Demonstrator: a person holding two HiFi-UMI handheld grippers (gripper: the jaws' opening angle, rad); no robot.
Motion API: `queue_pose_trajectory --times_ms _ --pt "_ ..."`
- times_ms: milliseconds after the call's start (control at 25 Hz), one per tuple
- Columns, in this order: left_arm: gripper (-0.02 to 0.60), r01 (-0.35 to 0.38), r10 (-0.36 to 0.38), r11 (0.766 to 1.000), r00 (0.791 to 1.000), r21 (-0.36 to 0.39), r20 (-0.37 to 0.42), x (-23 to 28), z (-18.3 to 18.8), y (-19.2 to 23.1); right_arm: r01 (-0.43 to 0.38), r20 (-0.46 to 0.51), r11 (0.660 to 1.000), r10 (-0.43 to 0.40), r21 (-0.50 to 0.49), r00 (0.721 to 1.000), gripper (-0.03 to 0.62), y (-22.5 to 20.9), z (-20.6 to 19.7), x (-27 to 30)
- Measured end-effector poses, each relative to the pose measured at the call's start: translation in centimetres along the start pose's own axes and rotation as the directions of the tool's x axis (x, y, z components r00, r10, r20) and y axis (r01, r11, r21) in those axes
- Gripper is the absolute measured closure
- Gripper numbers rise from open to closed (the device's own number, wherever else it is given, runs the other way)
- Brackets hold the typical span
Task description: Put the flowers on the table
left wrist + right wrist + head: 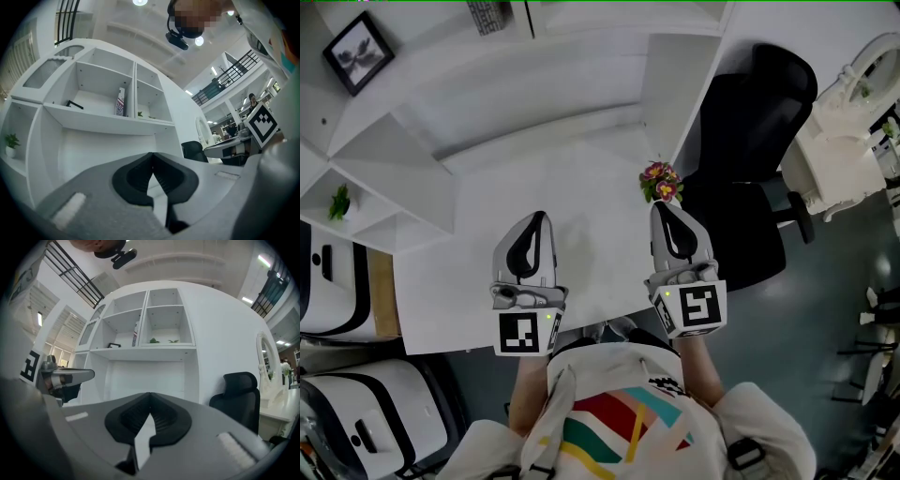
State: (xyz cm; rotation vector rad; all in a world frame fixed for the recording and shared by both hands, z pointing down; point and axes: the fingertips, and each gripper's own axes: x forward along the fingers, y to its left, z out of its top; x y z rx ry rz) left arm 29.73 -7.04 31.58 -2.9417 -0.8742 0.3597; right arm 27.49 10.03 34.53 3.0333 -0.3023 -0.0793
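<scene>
1. Two grippers hover side by side over the white table [581,197], both pointing to 12 o'clock, toward the shelf unit [422,159]. Neither seems to be working on anything.
2. Left gripper [540,217]: it sits at about 7 o'clock from the table's middle. Its jaws meet at the tips with nothing between them, so it is closed and empty, probably just parked level with its partner. The forearm runs straight back to 6 o'clock, wrist unbent.
3. Right gripper [660,208]: it sits at about 5 o'clock from the table's middle, posed like the left one. Its jaws are pressed together, and its own view shows no stem or leaf between them.
4. Flowers [661,181]: a small pink and yellow bunch lies at 12 o'clock of the right gripper's tips, just beyond them and close to the table's right edge. I cannot tell whether the tips touch it. It appears to rest on the table already, which would explain the empty closed jaws.
5. Black chair [759,122]: it stands at 3 o'clock of the flowers, beside that edge. A nudge that way could tip the bunch off.
</scene>
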Motion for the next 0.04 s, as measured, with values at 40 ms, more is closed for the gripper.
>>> queue_pose_trajectory --times_ms 40 --pt "0.577 0.002 -0.002 1.000 1.000 0.000 0.002 0.15 0.00 -0.10 0.007 0.001 1.000 -0.007 0.001 1.000 0.594 -0.31 0.01 -0.03"
